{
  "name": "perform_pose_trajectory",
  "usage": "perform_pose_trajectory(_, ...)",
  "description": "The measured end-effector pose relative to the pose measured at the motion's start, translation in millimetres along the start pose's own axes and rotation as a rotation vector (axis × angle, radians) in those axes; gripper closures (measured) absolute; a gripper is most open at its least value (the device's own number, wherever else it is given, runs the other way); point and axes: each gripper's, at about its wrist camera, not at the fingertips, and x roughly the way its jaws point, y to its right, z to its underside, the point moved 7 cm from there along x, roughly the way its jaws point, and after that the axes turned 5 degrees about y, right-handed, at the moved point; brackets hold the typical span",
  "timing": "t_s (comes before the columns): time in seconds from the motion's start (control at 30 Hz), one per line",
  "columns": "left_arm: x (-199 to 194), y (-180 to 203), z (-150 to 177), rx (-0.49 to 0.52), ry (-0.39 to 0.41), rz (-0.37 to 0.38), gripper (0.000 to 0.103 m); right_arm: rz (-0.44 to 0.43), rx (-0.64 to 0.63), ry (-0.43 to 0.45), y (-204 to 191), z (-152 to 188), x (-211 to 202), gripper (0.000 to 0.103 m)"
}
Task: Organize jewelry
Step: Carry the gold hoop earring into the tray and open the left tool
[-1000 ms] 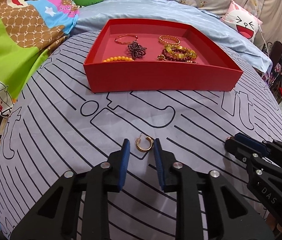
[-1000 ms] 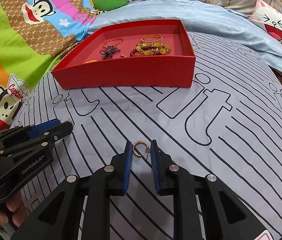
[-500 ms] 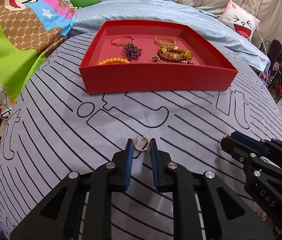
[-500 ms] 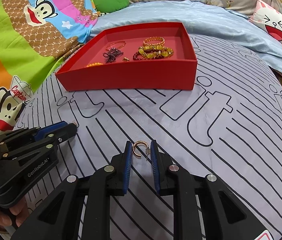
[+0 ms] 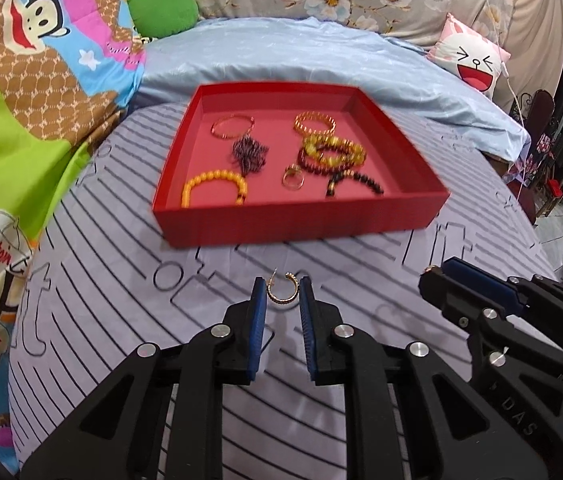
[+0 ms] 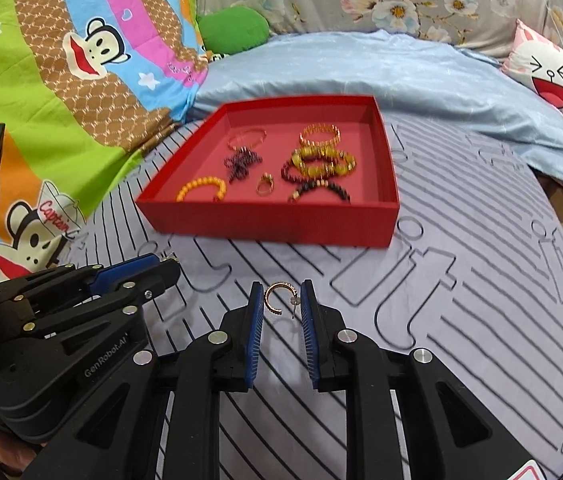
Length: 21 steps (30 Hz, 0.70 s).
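A red tray (image 5: 301, 224) (image 6: 273, 222) sits ahead on the striped grey cloth and holds several bracelets and a ring (image 5: 292, 177). My left gripper (image 5: 281, 294) is shut on a gold hoop earring (image 5: 280, 292), lifted above the cloth. My right gripper (image 6: 281, 300) is shut on a second gold hoop earring (image 6: 275, 298), also lifted. Each gripper shows in the other's view, the right one (image 5: 437, 280) and the left one (image 6: 165, 268), with a bit of gold at the tips.
A light blue blanket (image 5: 321, 64) lies behind the tray. A cartoon monkey quilt (image 5: 33, 92) is on the left, a green cushion (image 5: 161, 10) at the back, a pink face pillow (image 5: 471, 62) at the right. The bed edge drops off at far right.
Both grippers have risen and tilted with their earrings, so the tray's inside shows more fully. The left jaws closed on the earring from a wider gap a second ago.
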Motion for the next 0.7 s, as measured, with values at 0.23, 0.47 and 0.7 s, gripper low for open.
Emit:
perform_pose_trajectory(0.23,-0.1,3.7,-28.5,0.004,0.035,0.000,0.087,0.004,-0.019,0.046,-0.1,-27.7,-0.5,0.085)
perform_pose_trajectory(0.47,6.5,7.8,-60.6,0.016,0.071,0.004,0.087,0.019,-0.029,0.086,6.5,-57.9,7.0,0.085)
perform_pose_trajectory(0.7,21.7,6.5,-90.0,0.023,0.098,-0.005,0.087,0.035,-0.033,0.109,15.7,-86.3,24.0,0.085)
